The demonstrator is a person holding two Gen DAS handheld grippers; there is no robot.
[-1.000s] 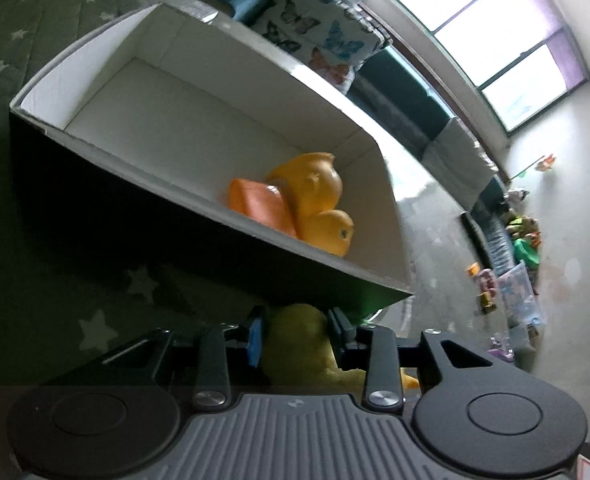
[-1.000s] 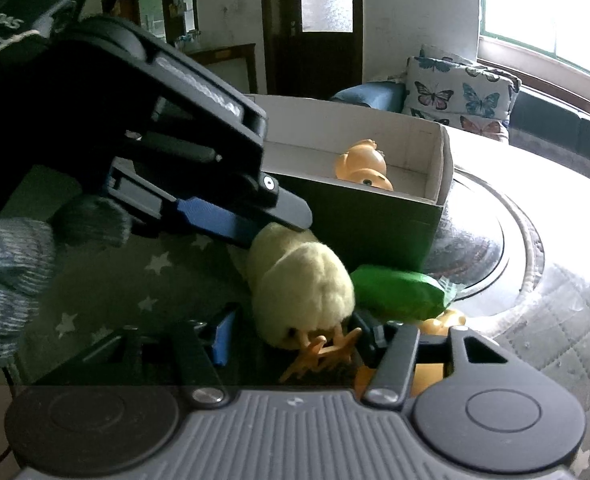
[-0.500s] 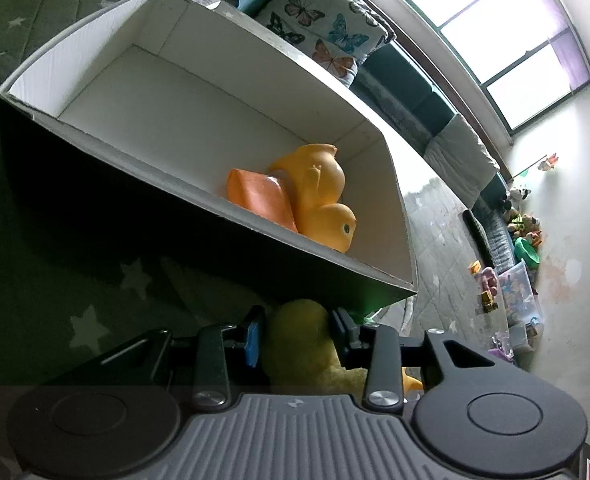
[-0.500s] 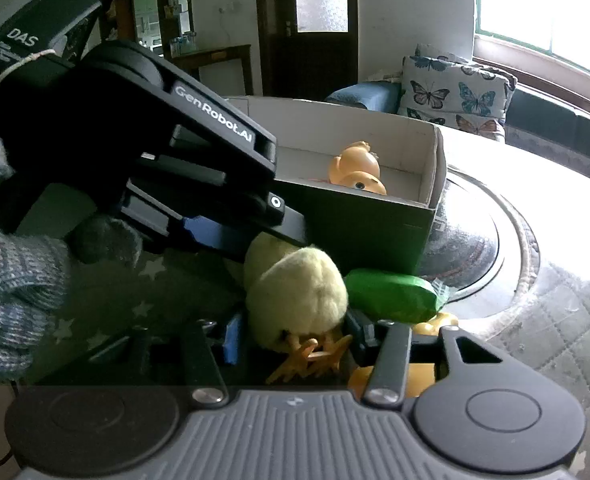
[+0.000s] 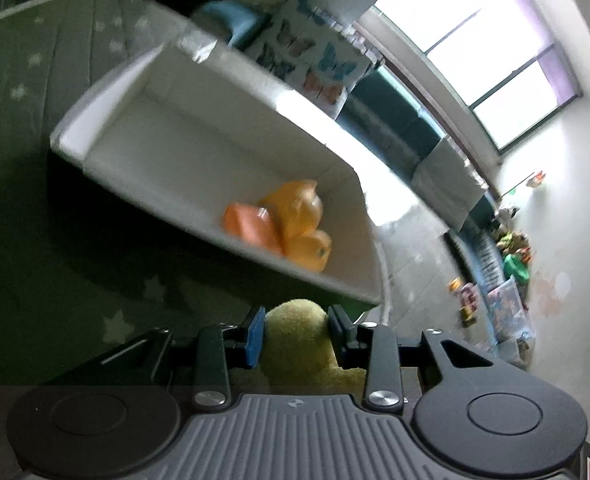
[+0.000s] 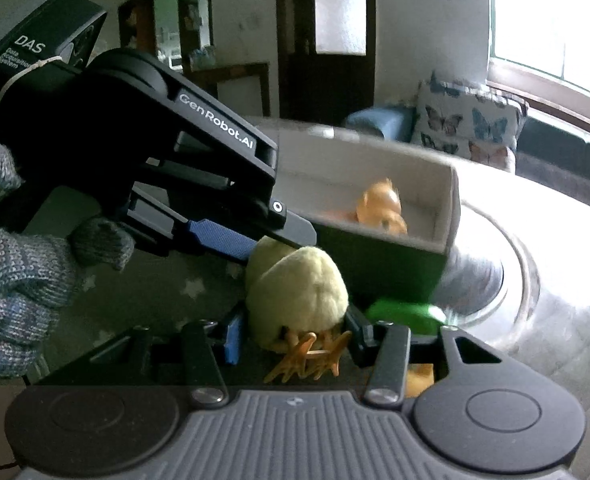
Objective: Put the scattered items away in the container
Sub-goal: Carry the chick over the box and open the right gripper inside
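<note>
A living room with a bright window (image 5: 491, 64), a butterfly-print cushion (image 6: 467, 128) on a dark sofa and a dark door (image 6: 323, 40) at the back; in front, a green quilted cover with pale stars (image 5: 35, 92) spreads over the surface that carries the things. On it stands an open box (image 5: 199, 128), white inside and dark green outside, its picture smeared by motion blur. In its far right corner lie an orange rubber duck (image 5: 301, 216) and, touching it, a flatter orange piece (image 5: 249, 226).

The left claw (image 5: 295, 330) is clenched on a yellow plush chick (image 5: 295, 340), blue pads pressing either side of the toy, just in front of the box's near wall. In the right wrist view the same chick (image 6: 299, 288) hangs from the left claw (image 6: 255, 240), which comes in from the upper left, held by a hand in a grey knitted glove (image 6: 19, 272). The chick's orange feet (image 6: 307, 356) dangle between the fingers of the right claw (image 6: 293, 338); these stand apart on either side of the toy, and whether they touch it I cannot tell. Just beside the box's green wall lies a green object (image 6: 407, 314), and an orange thing (image 6: 421, 376) shows partly behind the right claw's finger
</note>
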